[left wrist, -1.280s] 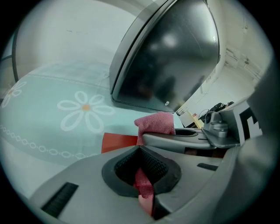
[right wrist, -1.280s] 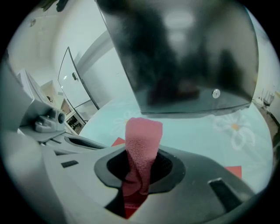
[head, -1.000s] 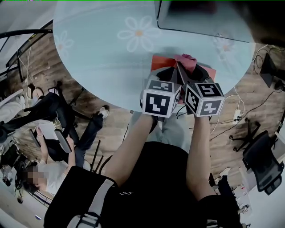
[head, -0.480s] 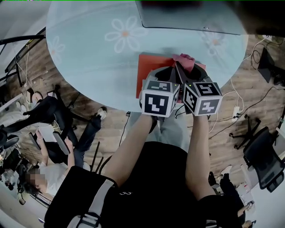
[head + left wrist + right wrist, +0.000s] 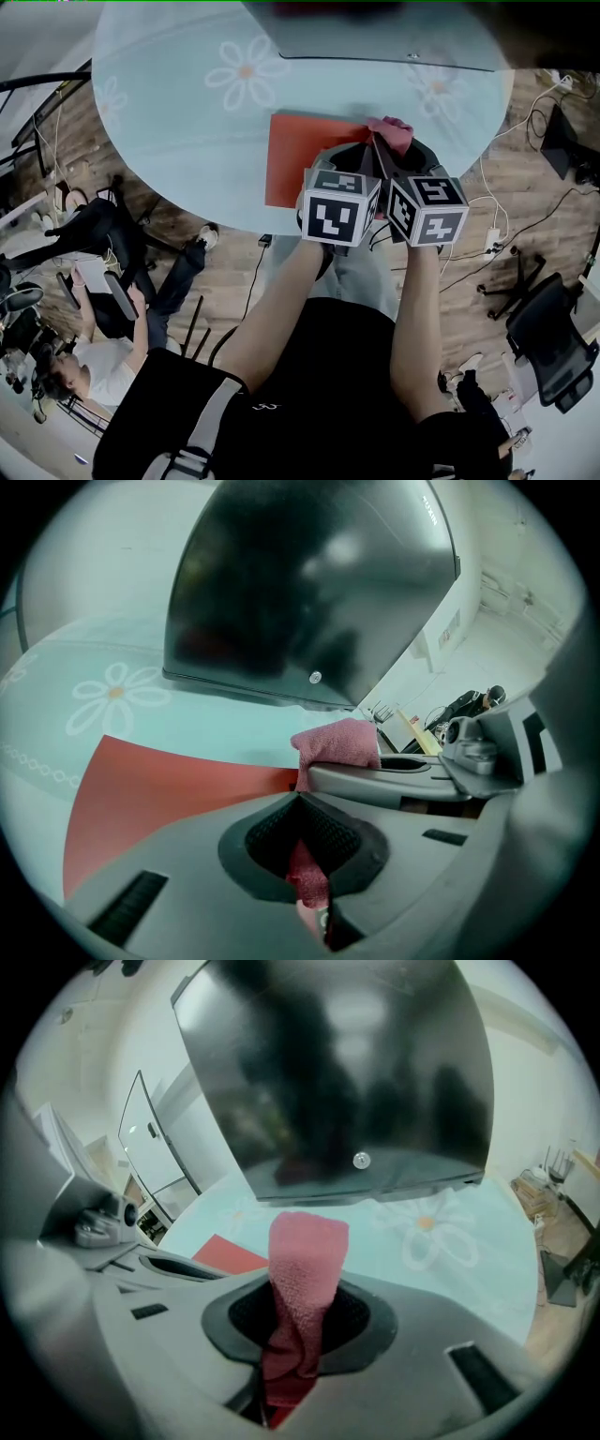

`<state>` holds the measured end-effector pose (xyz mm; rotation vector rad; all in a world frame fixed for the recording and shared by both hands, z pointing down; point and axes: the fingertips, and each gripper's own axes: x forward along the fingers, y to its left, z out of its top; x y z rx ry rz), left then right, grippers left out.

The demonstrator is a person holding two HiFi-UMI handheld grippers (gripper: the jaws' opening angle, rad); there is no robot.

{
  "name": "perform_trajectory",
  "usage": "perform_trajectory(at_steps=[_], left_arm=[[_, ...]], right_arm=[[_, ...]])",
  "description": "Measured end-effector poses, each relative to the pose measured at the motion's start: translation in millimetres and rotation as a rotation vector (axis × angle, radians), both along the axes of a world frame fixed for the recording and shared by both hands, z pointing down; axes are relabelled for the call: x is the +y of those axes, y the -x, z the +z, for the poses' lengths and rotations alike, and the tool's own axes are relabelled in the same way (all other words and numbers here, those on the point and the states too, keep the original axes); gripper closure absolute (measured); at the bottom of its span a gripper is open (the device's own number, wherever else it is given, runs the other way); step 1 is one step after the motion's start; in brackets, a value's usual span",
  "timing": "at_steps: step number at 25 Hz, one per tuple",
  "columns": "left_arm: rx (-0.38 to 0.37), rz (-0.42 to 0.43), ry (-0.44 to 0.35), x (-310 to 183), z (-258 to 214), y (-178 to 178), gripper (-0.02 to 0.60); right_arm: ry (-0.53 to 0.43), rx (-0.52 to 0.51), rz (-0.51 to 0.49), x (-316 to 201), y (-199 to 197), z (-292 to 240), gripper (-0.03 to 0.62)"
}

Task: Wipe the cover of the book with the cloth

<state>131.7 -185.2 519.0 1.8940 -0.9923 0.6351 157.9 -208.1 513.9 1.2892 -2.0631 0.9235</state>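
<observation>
A red book (image 5: pixel 300 159) lies flat near the front edge of the round pale-blue table (image 5: pixel 187 112). My right gripper (image 5: pixel 394 150) is shut on a pink cloth (image 5: pixel 391 131), whose bunched end sticks out past the jaws (image 5: pixel 305 1251) over the book's far right part. My left gripper (image 5: pixel 349 157) sits pressed against the right one, over the book's right half. Its jaws (image 5: pixel 305 860) are closed on a thin pink strip that looks like part of the cloth (image 5: pixel 337 747). The book's (image 5: pixel 159 789) right side is hidden under the grippers.
A dark monitor (image 5: pixel 375 33) on a grey base stands at the back of the table, just beyond the book. The table's front edge runs under my forearms. Below it are a seated person (image 5: pixel 94 356) at the left, cables, and office chairs (image 5: pixel 548 347) at the right.
Both grippers have slid to the right over the book together with the cloth, and more of the book's left part now shows. The book has stayed in place on the table.
</observation>
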Motion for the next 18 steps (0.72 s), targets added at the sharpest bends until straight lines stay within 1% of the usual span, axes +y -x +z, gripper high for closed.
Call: perform_trajectory(at_steps=[8,12,14,18], left_arm=[[0.0,0.01,-0.005,7.3,-3.3,-34.7,0.568],[-0.004,0.018,-0.011,12.1,-5.7,-54.1,0.568],[0.002,0.009,-0.034,11.3,-12.0,-62.5,0.568],[0.025,0.001,-0.07,16.9,-28.1,-75.7,0.568]], right_arm=[[-0.006,-0.004,0.031,9.3,-36.3,-3.6,0.497],[0.045,0.004,0.085,15.6,-57.7,-3.5,0.497],[0.029,-0.008,0.101,14.4,-66.4,-12.2,0.499],[-0.021,-0.045,0.1,20.8,-79.5,-31.4,0.497]])
